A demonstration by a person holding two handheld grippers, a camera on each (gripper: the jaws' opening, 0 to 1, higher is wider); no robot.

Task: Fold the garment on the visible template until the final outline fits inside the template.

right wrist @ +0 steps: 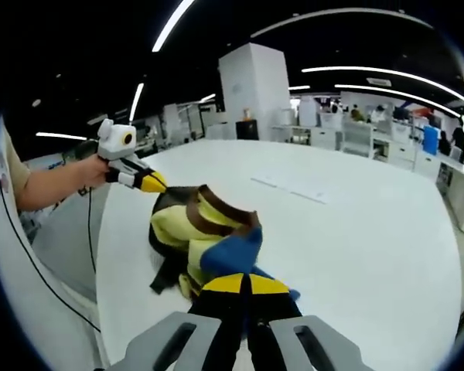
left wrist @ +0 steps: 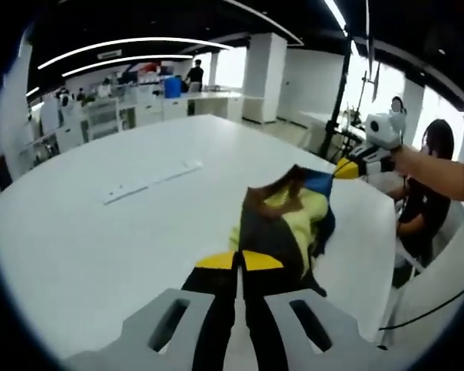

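garment [left wrist: 290,224] bunched, lifted over white table [left wrist: 100,239] | left hand-held gripper [left wrist: 238,261] pinching its near edge at 6 o'clock | right hand-held gripper [right wrist: 246,284] likewise clamped | risk: uneven pull drags cloth off-template

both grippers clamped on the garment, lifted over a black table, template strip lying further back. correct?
Not quite: the table is white, not black, as the left gripper view shows. The rest holds: the left gripper and the right gripper are both shut on the garment, which is bunched up between them, and the template strip lies further back on the table.
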